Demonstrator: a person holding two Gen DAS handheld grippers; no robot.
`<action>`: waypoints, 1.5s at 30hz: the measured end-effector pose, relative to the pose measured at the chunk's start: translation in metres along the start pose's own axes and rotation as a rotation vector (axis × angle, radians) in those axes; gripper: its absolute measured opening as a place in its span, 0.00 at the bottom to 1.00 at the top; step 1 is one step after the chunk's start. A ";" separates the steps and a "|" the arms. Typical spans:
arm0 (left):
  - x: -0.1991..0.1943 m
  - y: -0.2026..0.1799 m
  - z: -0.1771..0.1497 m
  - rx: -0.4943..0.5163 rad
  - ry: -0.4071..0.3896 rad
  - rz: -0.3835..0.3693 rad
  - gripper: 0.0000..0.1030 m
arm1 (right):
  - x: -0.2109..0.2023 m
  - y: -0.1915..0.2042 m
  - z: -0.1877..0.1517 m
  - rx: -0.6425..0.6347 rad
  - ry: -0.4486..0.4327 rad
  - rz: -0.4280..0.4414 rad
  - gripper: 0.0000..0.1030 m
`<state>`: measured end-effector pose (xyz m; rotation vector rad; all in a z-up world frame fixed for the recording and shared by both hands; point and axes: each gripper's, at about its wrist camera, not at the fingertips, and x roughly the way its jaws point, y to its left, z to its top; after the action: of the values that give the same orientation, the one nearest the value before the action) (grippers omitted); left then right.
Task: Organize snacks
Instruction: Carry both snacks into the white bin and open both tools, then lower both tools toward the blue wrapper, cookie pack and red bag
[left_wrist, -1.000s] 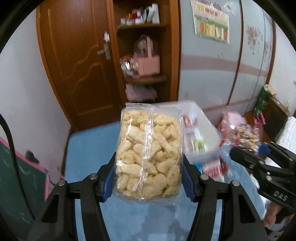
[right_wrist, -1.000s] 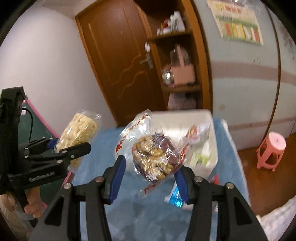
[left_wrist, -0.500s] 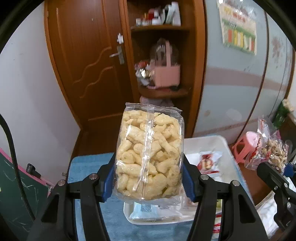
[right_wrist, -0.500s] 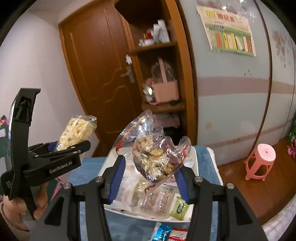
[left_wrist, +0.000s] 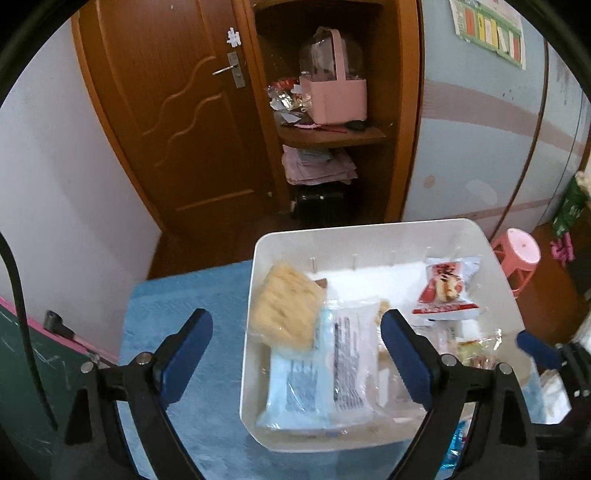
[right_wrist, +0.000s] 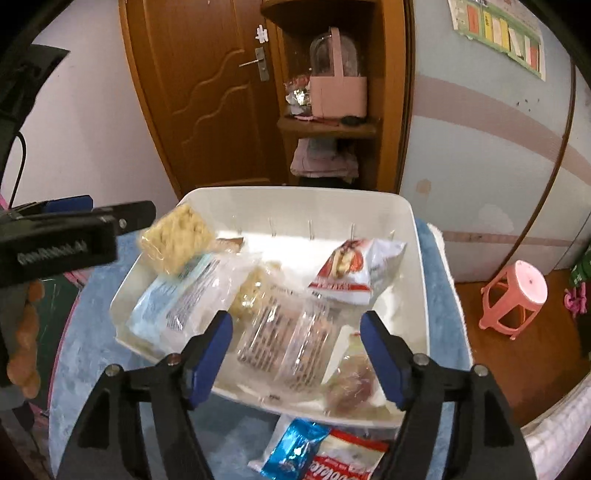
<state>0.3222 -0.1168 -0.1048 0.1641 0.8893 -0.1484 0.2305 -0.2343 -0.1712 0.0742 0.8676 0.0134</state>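
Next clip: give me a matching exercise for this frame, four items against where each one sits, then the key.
Items:
1. bag of pale puffed snacks
2. red-and-white packet
3. blue foil packet
4. pink stool

Places:
A. on the blue cloth, outside the near wall of the white bin
B. on the wooden floor, right of the table
C. in the bin's far left corner, partly over a pale blue packet
D. in the bin, leaning toward the far right

Pairs: 1-C, 2-D, 3-A, 4-B
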 end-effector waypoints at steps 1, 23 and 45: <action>-0.003 0.002 -0.001 -0.011 -0.001 -0.014 0.89 | -0.001 0.000 -0.002 0.008 0.001 0.008 0.71; -0.113 0.026 -0.071 -0.070 -0.068 -0.136 0.89 | -0.117 0.023 -0.052 0.035 -0.115 -0.012 0.71; -0.126 -0.013 -0.138 -0.012 -0.037 -0.227 0.89 | -0.183 -0.034 -0.116 0.013 -0.189 -0.176 0.71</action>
<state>0.1367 -0.0935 -0.0929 0.0483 0.8703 -0.3558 0.0233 -0.2687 -0.1086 0.0105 0.6826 -0.1620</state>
